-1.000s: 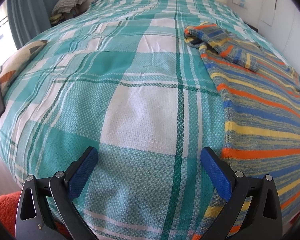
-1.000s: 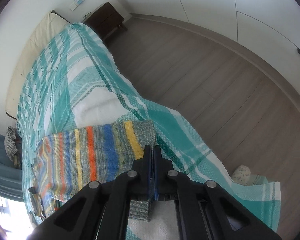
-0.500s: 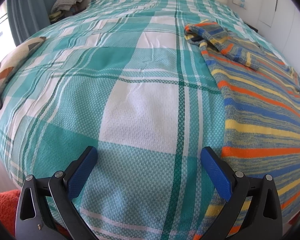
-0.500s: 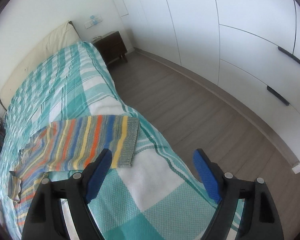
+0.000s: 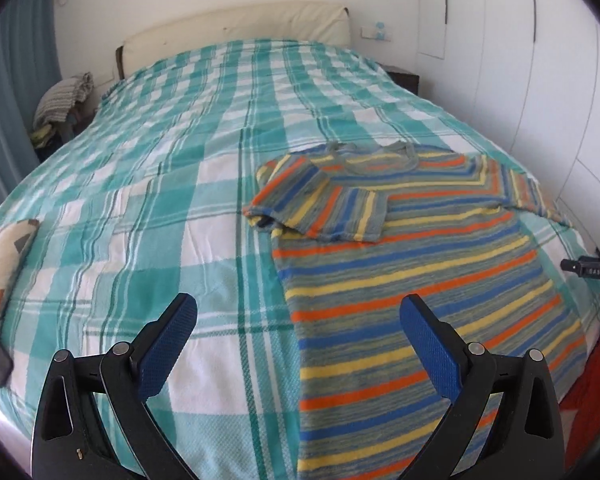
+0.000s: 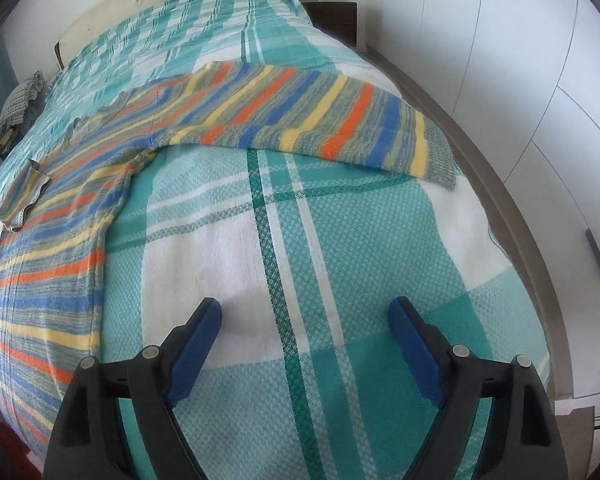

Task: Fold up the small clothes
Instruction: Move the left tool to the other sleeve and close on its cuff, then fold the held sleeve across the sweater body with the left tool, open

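**Two sleeves, one folded, one just let go**

Two grippers hang over the bed (image 5: 228, 128) with jaws spread wide and nothing between them. A second ago the right gripper (image 6: 306, 332) was clenched on the cuff of the sweater (image 5: 420, 280); half a second ago it had already released, and now it has pulled back over bare bedspread, well clear of the knit. The right sleeve (image 6: 300, 112) lies where it was dropped, stretched straight out toward the bed's edge, its cuff (image 6: 440, 152) flat near the wardrobe side. The left gripper (image 5: 298, 334) has lifted and swung to take in the whole garment; its right finger now sits over the striped hem area. The left sleeve (image 5: 320, 208) is already folded in across the chest.

I'd say the right sleeve has only been straightened, not folded. The likely next job is bringing it across the body to match the other side, then folding the body up from the hem.
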Demonstrator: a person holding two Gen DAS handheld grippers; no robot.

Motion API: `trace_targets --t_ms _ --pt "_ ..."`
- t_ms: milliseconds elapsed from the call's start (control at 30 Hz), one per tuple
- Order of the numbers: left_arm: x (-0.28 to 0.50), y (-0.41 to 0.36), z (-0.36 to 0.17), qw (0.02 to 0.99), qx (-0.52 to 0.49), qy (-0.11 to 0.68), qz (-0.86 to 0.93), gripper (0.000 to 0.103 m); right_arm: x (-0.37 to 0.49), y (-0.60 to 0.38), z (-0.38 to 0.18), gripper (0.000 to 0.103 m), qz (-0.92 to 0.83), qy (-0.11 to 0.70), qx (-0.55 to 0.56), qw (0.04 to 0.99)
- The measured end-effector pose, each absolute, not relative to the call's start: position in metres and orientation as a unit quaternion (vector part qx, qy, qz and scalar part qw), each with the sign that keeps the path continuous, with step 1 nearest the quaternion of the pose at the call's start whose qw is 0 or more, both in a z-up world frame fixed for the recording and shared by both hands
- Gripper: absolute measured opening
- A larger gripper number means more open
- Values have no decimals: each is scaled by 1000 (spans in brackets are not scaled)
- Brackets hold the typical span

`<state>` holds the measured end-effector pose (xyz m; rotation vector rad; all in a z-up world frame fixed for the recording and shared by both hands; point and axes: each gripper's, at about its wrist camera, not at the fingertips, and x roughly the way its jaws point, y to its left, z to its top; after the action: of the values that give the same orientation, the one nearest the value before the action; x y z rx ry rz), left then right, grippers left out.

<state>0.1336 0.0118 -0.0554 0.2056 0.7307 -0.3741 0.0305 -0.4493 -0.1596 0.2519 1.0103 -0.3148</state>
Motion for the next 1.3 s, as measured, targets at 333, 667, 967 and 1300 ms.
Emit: trace_targets --t_ms 333,667,967,1300 --pt "250 -112 -129 839 212 443 -235 94 29 -444 -161 92 -150 479 106 858" --pt "300 24 -93 889 -40 446 -97 5 29 -441 -162 94 -152 479 99 859" --pt "302 206 -116 869 -161 463 69 4 35 -436 -166 102 -154 483 89 857" --pt "284 209 -164 848 -203 483 84 3 35 -434 -167 102 -157 479 81 860"
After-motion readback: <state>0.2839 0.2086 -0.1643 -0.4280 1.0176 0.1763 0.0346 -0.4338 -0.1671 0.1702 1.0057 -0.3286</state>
